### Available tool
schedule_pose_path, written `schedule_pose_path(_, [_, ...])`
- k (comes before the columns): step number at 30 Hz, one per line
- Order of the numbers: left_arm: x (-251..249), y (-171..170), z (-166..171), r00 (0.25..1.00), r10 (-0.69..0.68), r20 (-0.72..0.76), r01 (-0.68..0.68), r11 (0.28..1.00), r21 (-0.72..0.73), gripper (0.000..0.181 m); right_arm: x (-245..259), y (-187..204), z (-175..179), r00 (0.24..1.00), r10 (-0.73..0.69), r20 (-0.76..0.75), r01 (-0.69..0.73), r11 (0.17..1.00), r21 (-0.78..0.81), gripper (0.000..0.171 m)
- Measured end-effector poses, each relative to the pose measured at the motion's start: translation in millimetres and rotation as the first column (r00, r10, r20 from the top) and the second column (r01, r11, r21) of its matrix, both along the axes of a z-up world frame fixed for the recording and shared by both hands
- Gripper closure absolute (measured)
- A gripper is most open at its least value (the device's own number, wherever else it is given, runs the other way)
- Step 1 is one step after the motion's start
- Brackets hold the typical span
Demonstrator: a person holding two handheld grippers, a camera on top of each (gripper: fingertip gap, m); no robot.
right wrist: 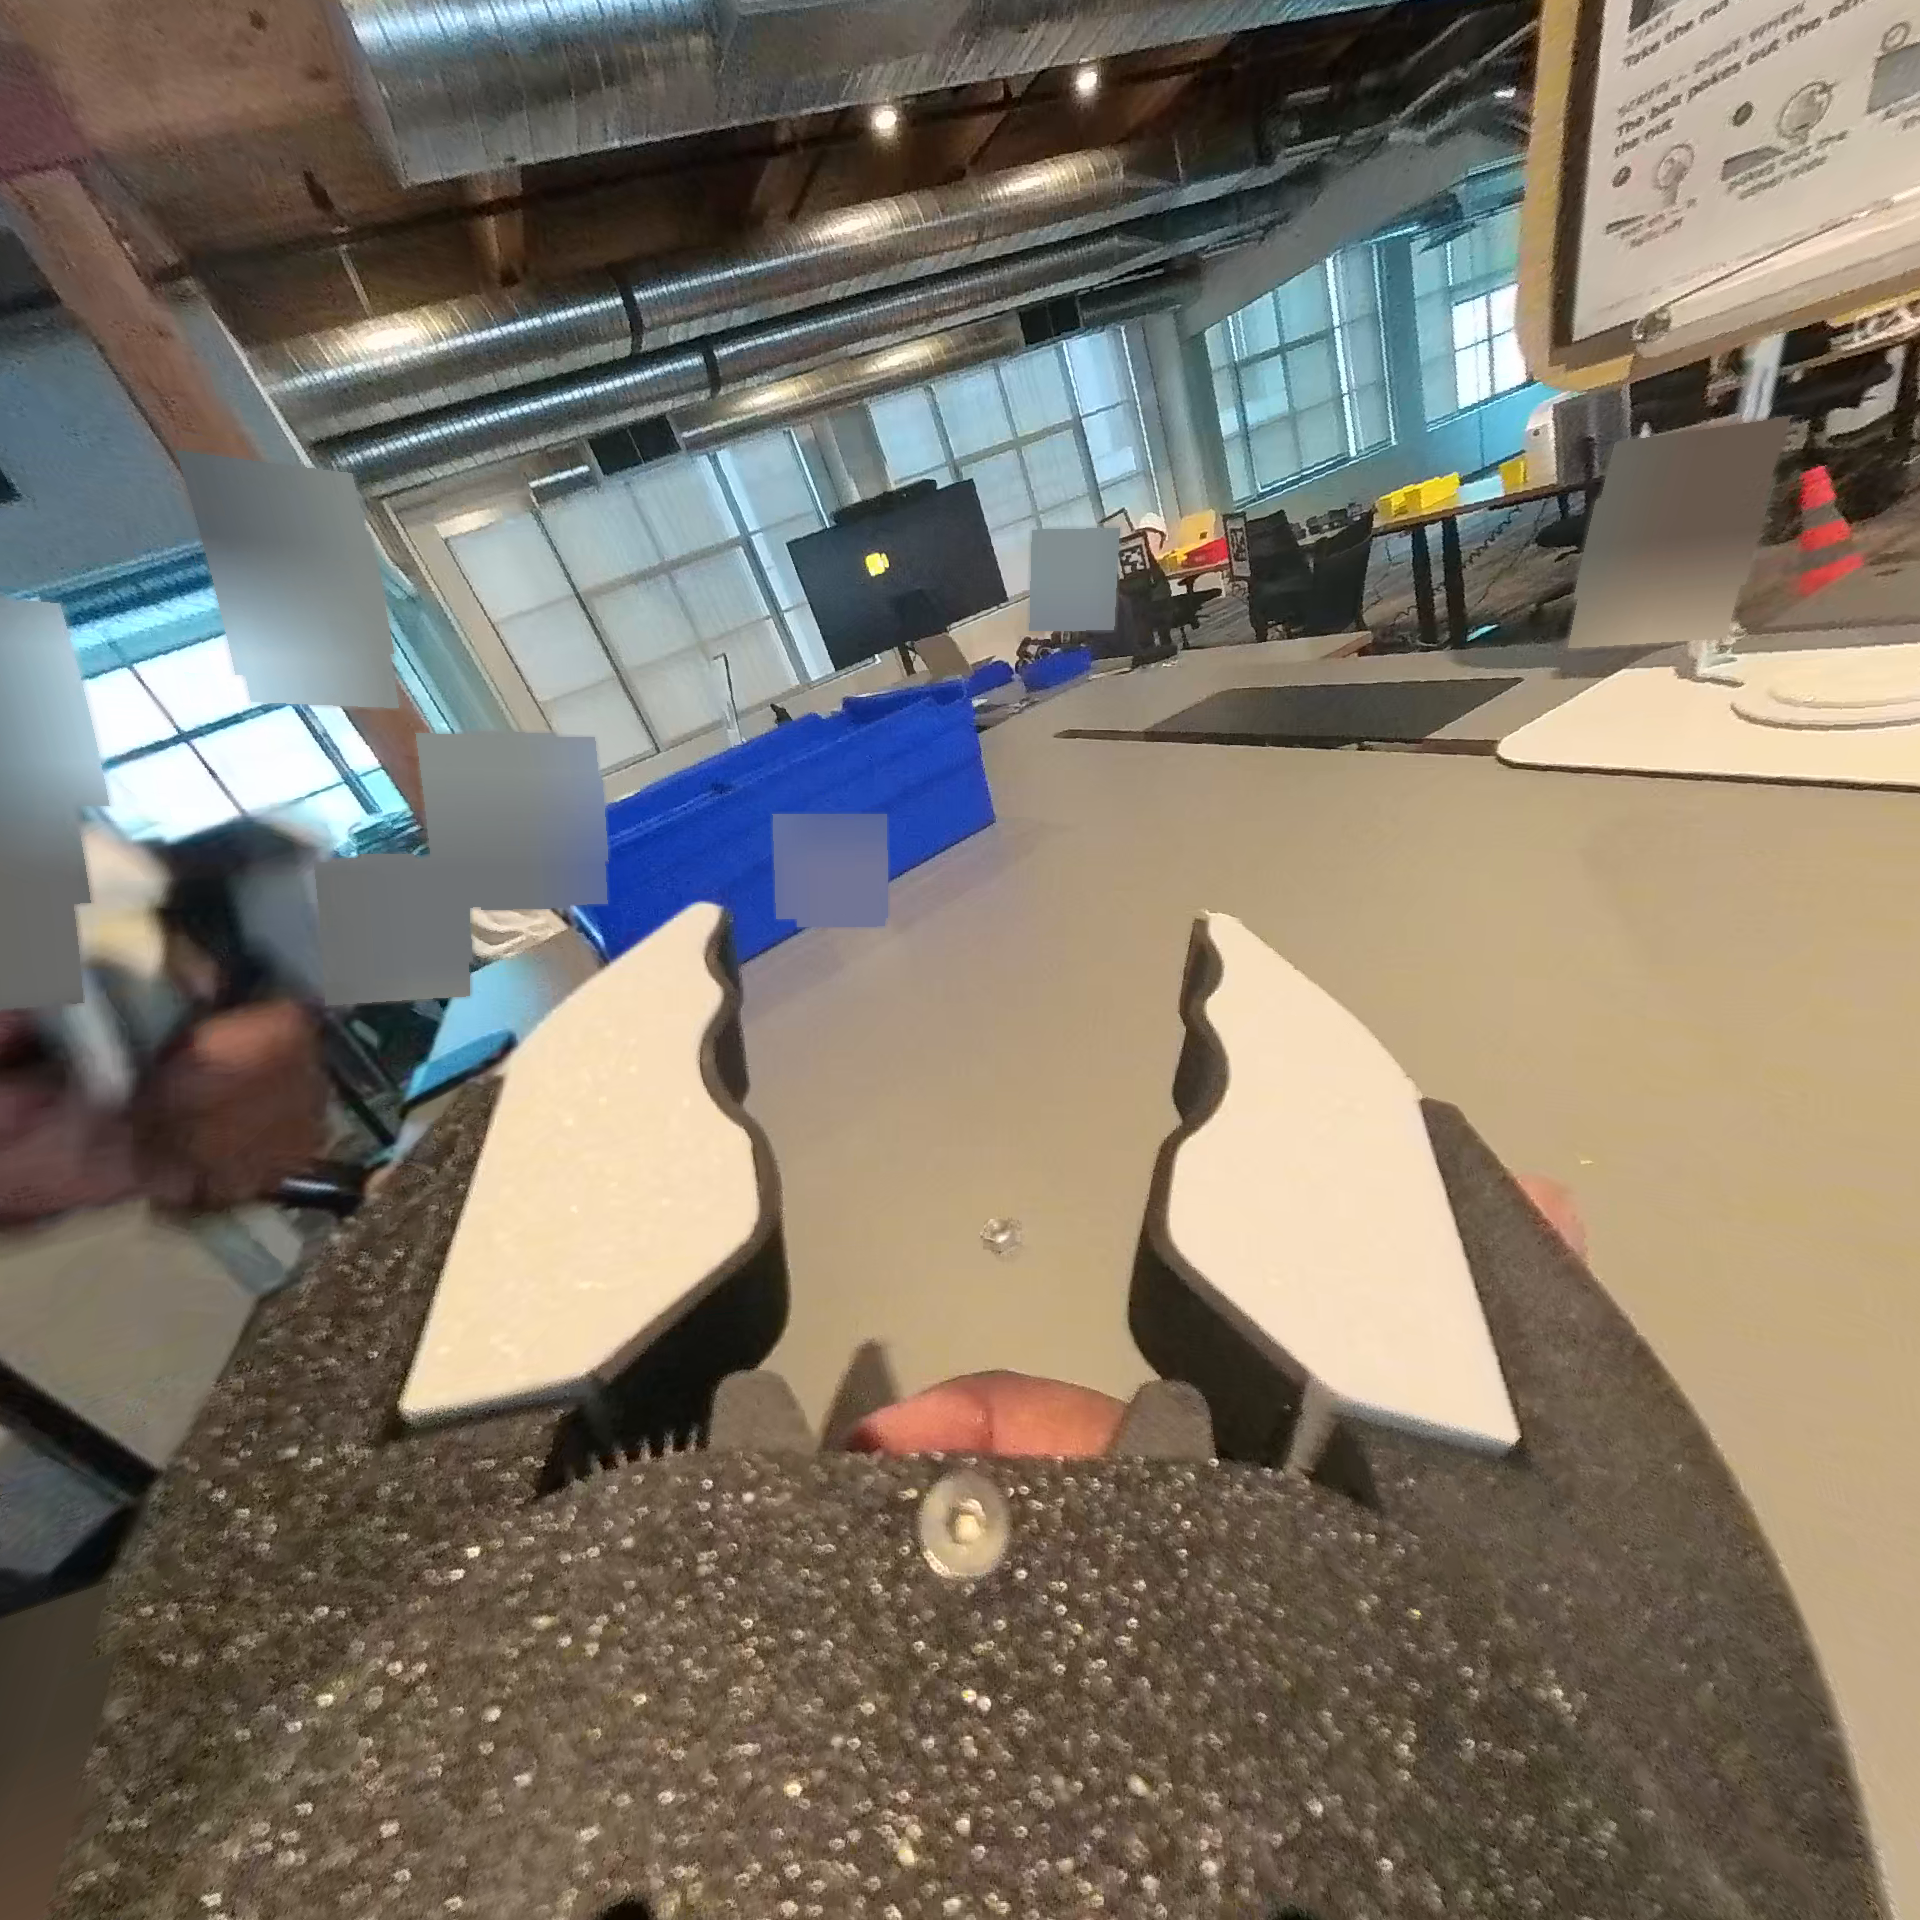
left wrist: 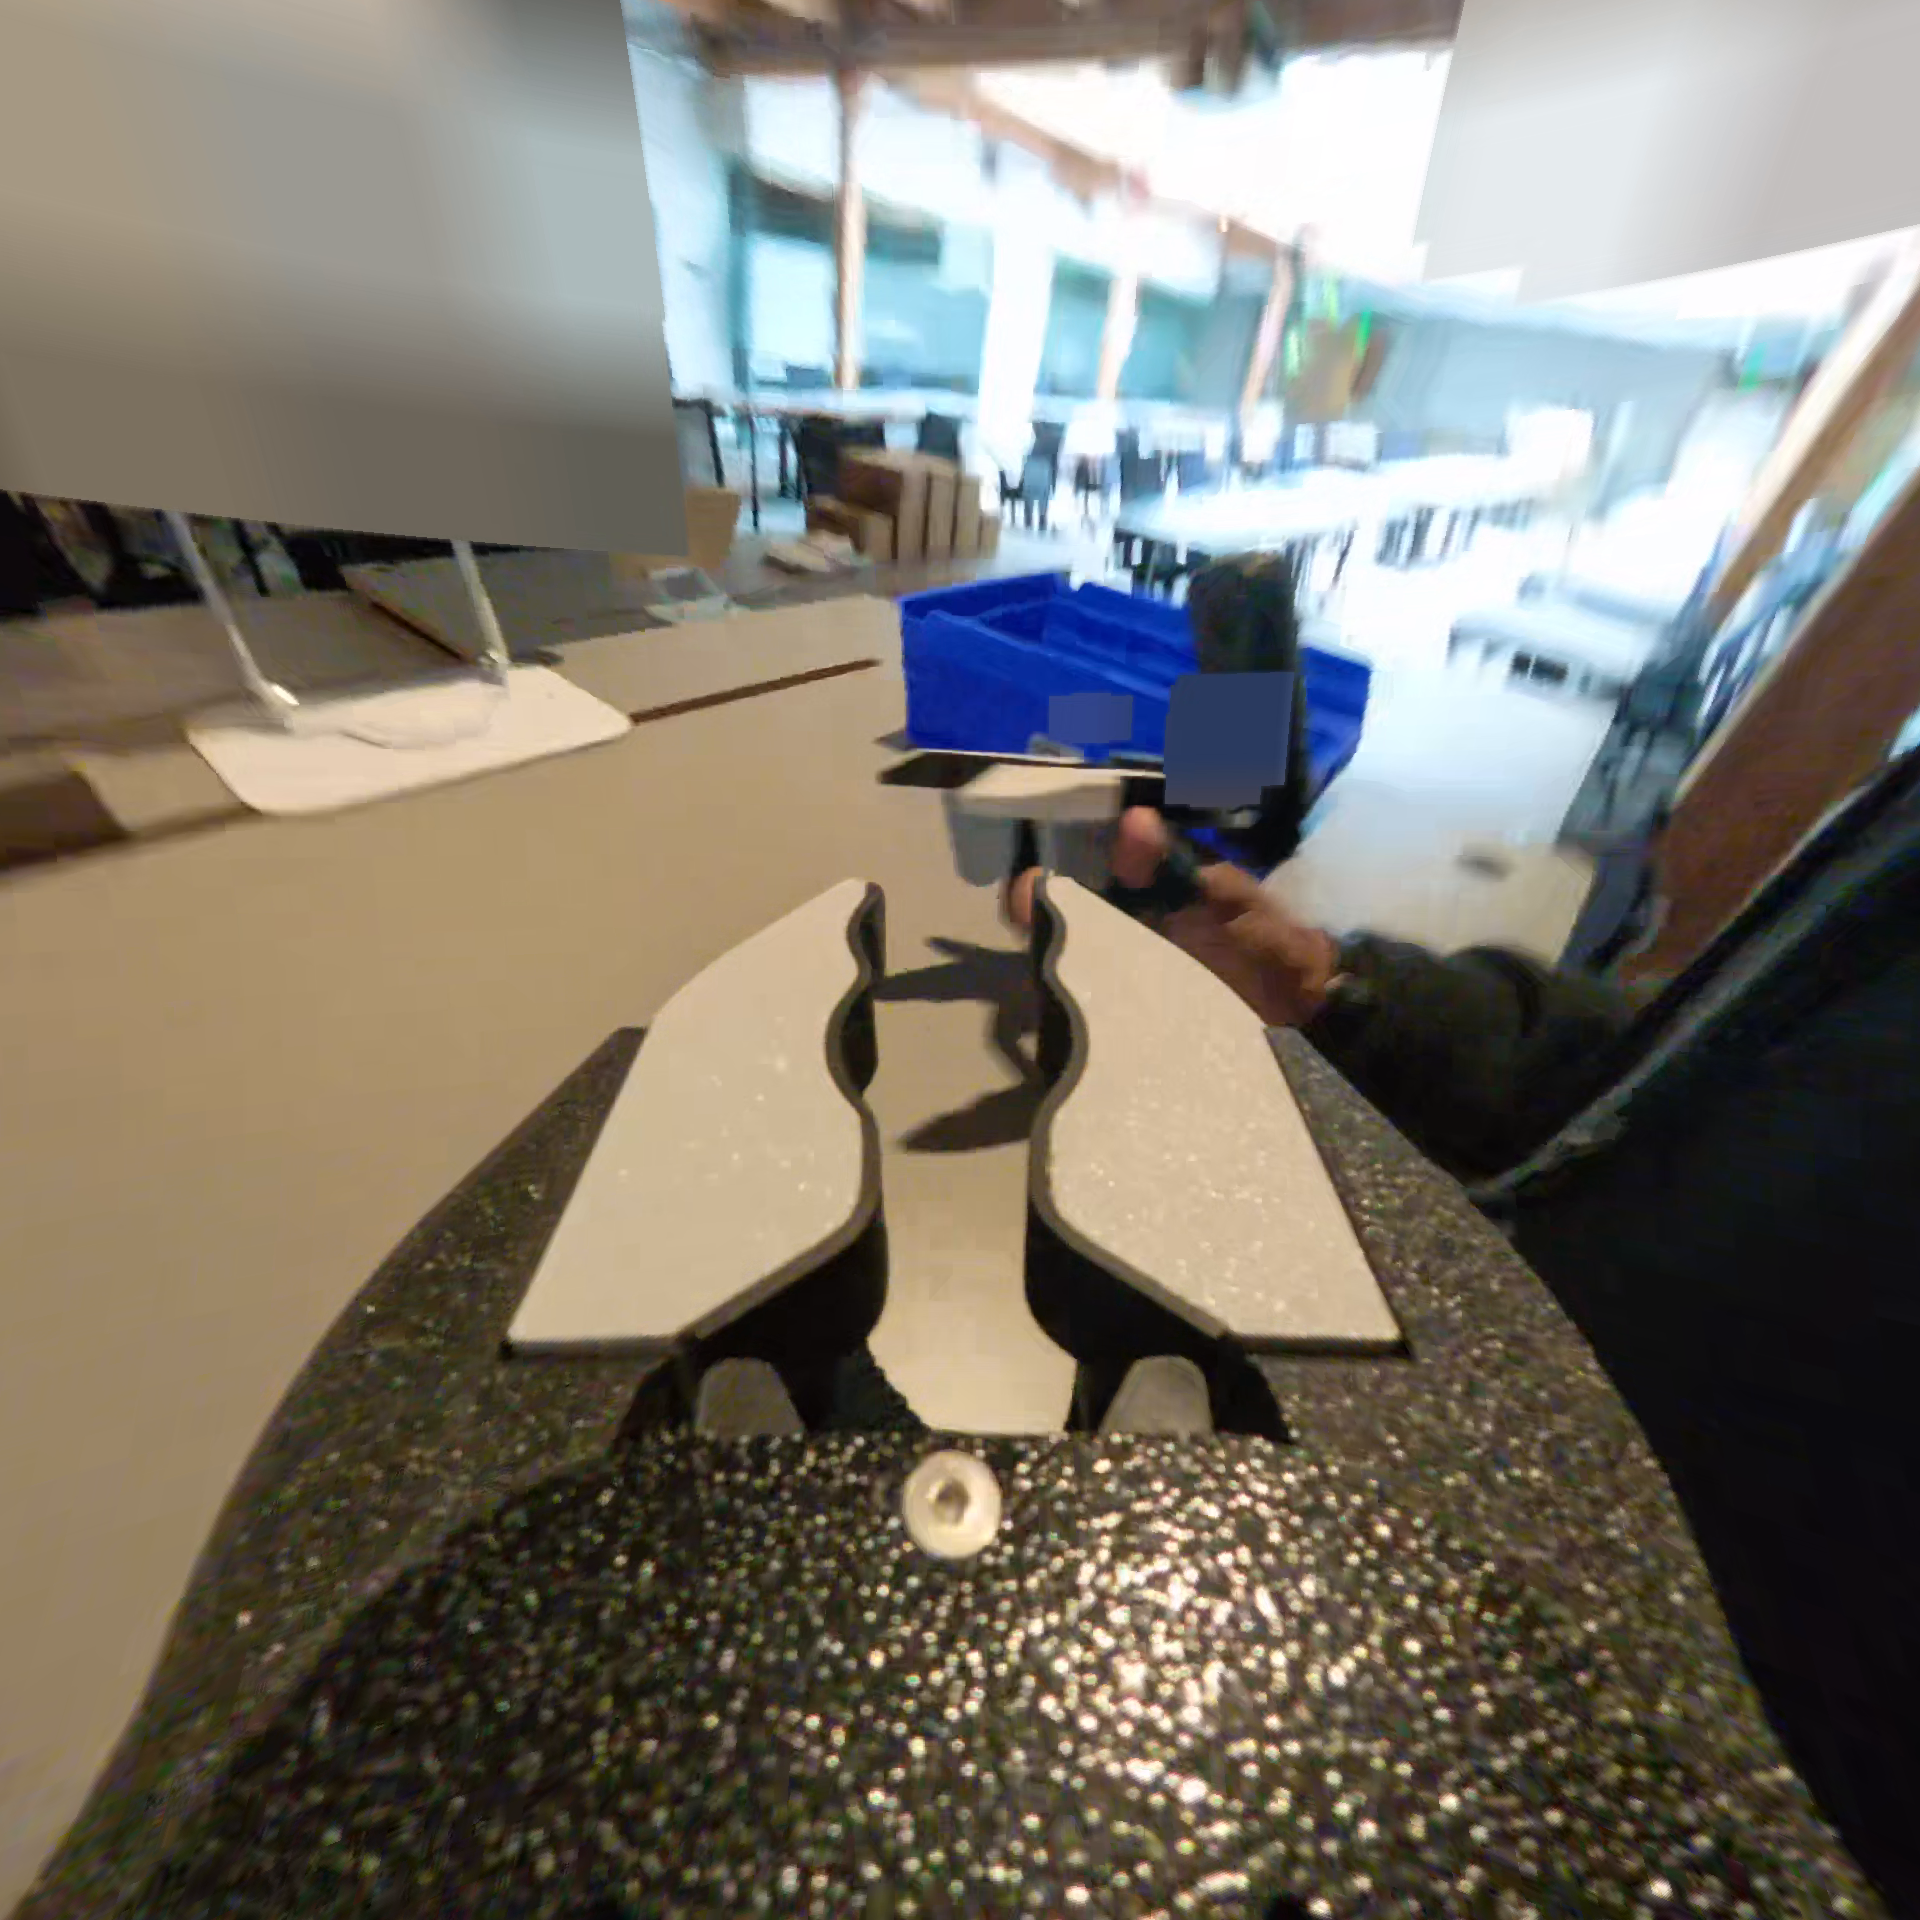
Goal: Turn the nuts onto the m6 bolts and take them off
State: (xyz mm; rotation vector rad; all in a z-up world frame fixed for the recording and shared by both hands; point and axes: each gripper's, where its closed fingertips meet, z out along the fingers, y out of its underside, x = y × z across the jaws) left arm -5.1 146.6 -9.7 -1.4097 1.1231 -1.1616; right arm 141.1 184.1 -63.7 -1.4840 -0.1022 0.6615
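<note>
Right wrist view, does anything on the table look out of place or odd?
One small thing: a lone nut lies loose on the bare grey table, between the open fingers of the right hand-held gripper, with no bolt visible near it. The blue bins sit far off. Nothing looks spilled or damaged.

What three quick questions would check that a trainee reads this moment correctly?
1. True or false: the right gripper is shut on the nut.
2. Whose jaws stand wider apart? A: left gripper. B: right gripper.
3. Fill in: the bin beyond the nut is ___ in colour.

Key
1. False. It is open, and the nut lies loose on the table, in the gap between its fingers.
2. B. The left gripper shows only a narrow gap, with nothing seen in it.
3. Blue.
</note>
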Motion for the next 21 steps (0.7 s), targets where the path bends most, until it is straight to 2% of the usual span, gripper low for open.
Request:
schedule_pose_path(1, [-6, 23, 13, 0.996, -0.027, -0.081, 0.032, 0.997, 0.064, 0.155, -1, 0, 0, 1.000, 0.000, 0.008, 0.000, 1.000, 0.005, 0.089])
schedule_pose_path(4, [-31, 98, 42, 0.939, -0.106, -0.327, 0.150, 0.983, 0.111, 0.155, -5, 0, 1, 0.999, 0.012, 0.033, -0.013, 0.999, 0.032, 0.090])
schedule_pose_path(7, [-70, 200, 50, 0.855, 0.054, -0.516, 0.152, 0.924, 0.350, 0.156, -12, 0, 5, 0.997, 0.040, 0.070, -0.044, 0.997, 0.058, 0.092])
schedule_pose_path(10, [-121, 287, 9, 0.648, 0.127, -0.751, 0.164, 0.940, 0.301, 0.150, -17, 1, 2, 0.991, 0.040, 0.130, -0.047, 0.997, 0.054, 0.092])
schedule_pose_path(12, [-148, 331, -25, 0.535, 0.150, -0.832, 0.126, 0.959, 0.255, 0.148, -20, 2, -2, 0.989, 0.033, 0.146, -0.040, 0.998, 0.043, 0.092])
schedule_pose_path(14, [-166, 354, -64, 0.436, 0.097, -0.895, 0.109, 0.981, 0.159, 0.145, -22, 3, -5, 0.987, 0.034, 0.157, -0.040, 0.999, 0.031, 0.092])
schedule_pose_path(17, [-175, 369, -107, 0.362, 0.013, -0.932, 0.147, 0.987, 0.071, 0.142, -27, 4, -10, 0.982, 0.044, 0.183, -0.046, 0.999, 0.007, 0.093])
schedule_pose_path(19, [-174, 373, -124, 0.341, -0.026, -0.940, 0.209, 0.977, 0.049, 0.141, -32, 6, -14, 0.977, 0.058, 0.204, -0.056, 0.998, -0.018, 0.094])
schedule_pose_path(21, [-169, 379, -132, 0.356, -0.056, -0.933, 0.225, 0.974, 0.028, 0.141, -37, 9, -21, 0.971, 0.072, 0.229, -0.061, 0.997, -0.053, 0.094])
